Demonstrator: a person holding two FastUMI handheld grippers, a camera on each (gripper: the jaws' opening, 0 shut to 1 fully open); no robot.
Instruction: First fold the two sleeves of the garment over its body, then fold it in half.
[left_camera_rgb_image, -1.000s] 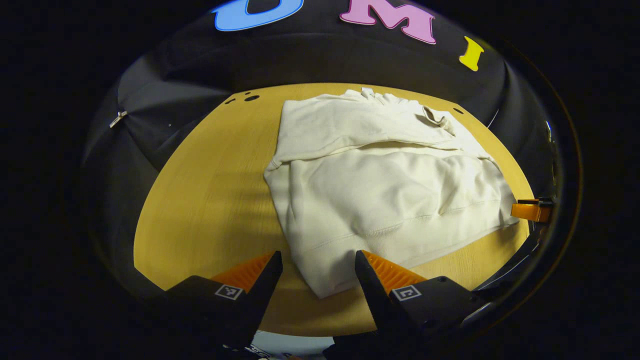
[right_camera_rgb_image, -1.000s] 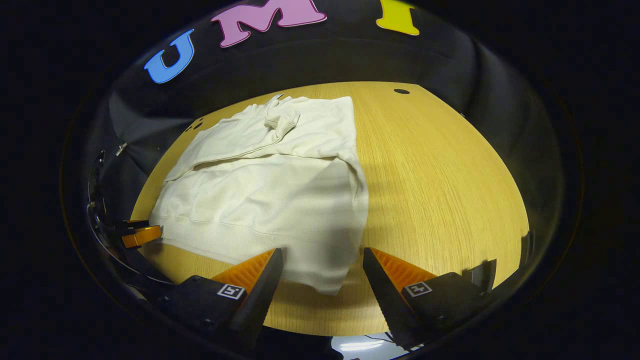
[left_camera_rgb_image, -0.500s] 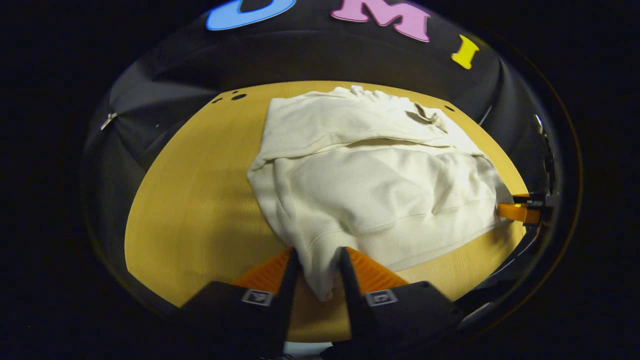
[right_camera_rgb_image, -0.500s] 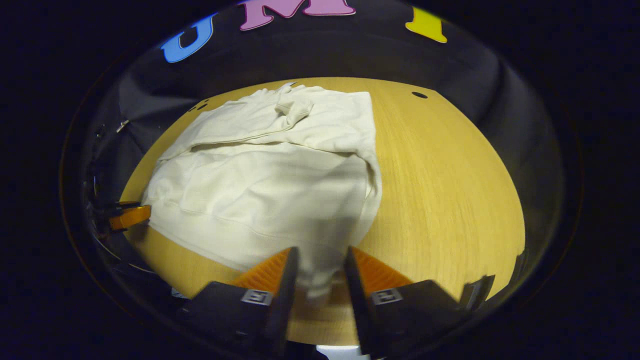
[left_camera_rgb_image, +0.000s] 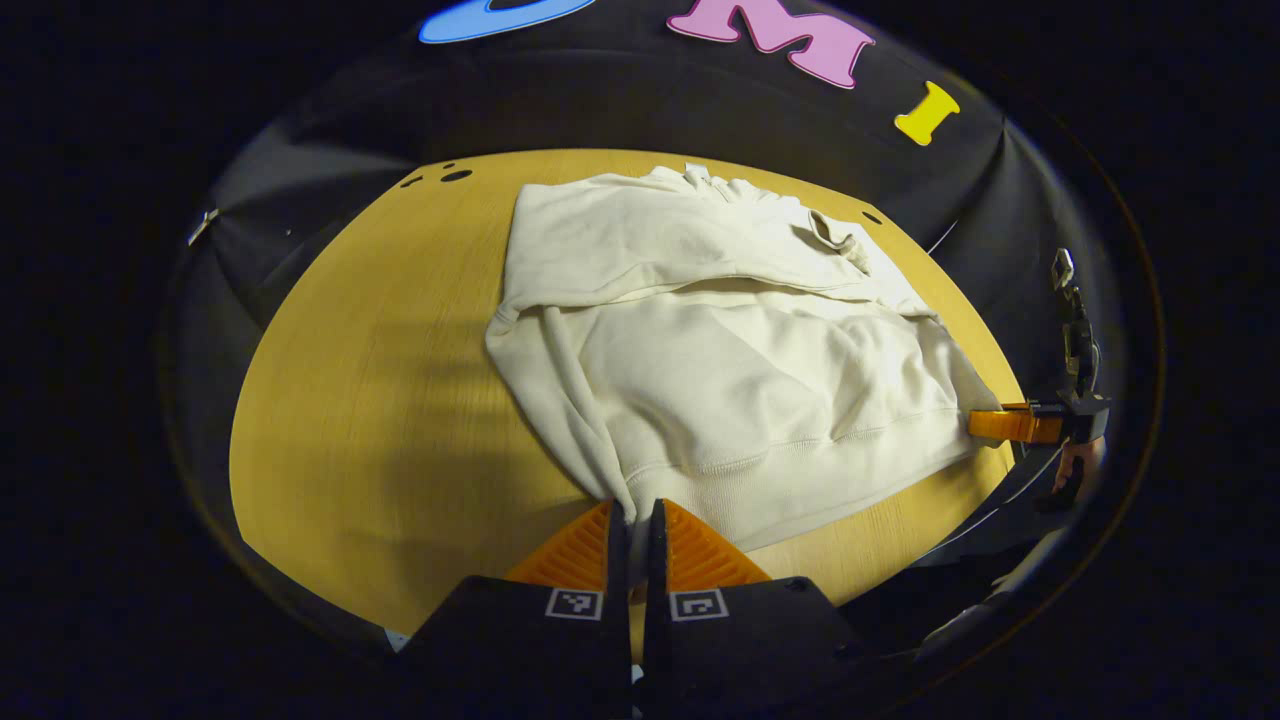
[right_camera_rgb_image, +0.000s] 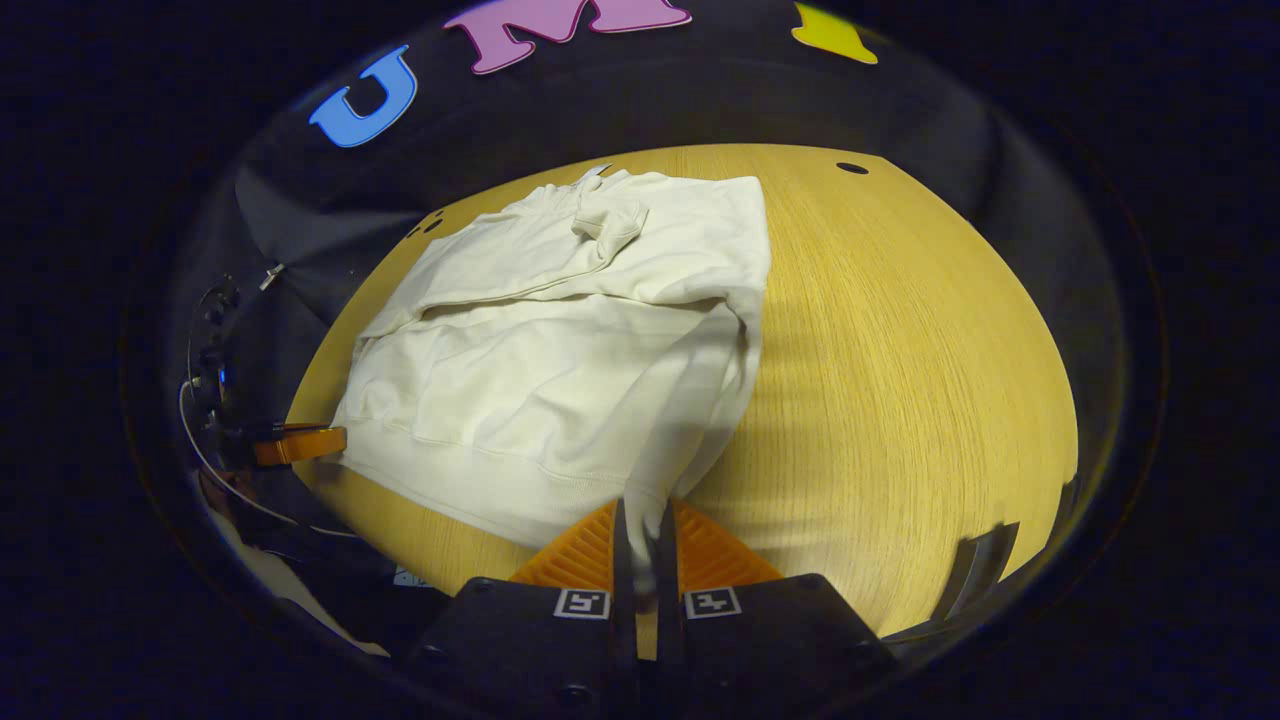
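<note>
A: Where is the garment?

B: In the left gripper view, a cream sweatshirt (left_camera_rgb_image: 730, 370) lies spread on a round wooden table (left_camera_rgb_image: 350, 400), covering the centre and right of the frame. Its sleeves are already folded across the upper part of the body, forming a thick band across the top. The ribbed hem runs along the lower edge, nearest the camera.

A: And the left gripper?

B: The left gripper (left_camera_rgb_image: 632, 525) sits at the bottom centre of that view. Its two fingers are pressed nearly together, with the sweatshirt's lower left hem corner pinched between them.

A: What about the other one?

B: In the right gripper view, the sweatshirt (right_camera_rgb_image: 560, 340) fills the centre and left of the frame, with bare table (right_camera_rgb_image: 900, 380) to the right. The right gripper (right_camera_rgb_image: 645, 540) is at the bottom centre, fingers squeezed narrow on the lower right hem corner; the cloth rises in a taut strip from the fingers towards the body.

A: Can either gripper be seen from the other camera?

B: Yes. The right gripper shows at the far right edge of the left gripper view, touching the hem, and the left gripper shows at the far left edge of the right gripper view, also at the hem.
</note>
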